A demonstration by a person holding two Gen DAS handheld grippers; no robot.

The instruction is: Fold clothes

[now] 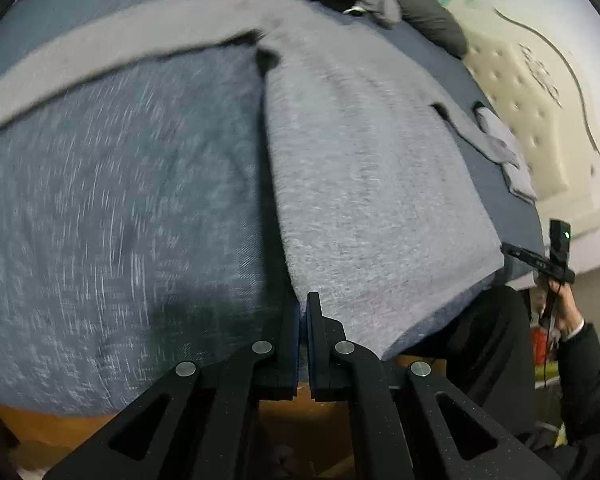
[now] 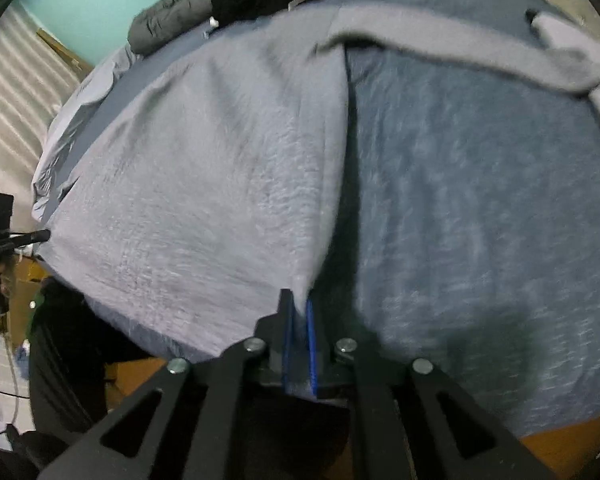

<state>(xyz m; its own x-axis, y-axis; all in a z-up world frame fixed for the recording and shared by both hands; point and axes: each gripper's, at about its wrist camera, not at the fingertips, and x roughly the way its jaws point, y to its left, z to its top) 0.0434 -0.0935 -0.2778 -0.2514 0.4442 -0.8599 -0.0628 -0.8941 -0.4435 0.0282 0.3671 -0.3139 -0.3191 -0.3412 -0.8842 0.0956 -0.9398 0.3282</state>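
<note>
A grey sweater (image 1: 364, 168) lies spread flat on the blue-covered bed (image 1: 112, 208), its sleeves stretched out sideways. The left hand-held gripper (image 1: 303, 312) is clenched on the sweater's near hem corner. The right hand-held gripper (image 2: 298, 308) pinches the opposite hem corner, its blue pads (image 2: 311, 332) slightly parted around the cloth.

bedsheet (image 1: 120, 200) weave motion-blurred; sweater (image 2: 200, 180) sleeve cut off.

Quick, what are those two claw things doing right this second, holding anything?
Left gripper: closed on the hem corner of the grey sweater.
Right gripper: jaws slightly apart, the sweater's other corner between them.
</note>
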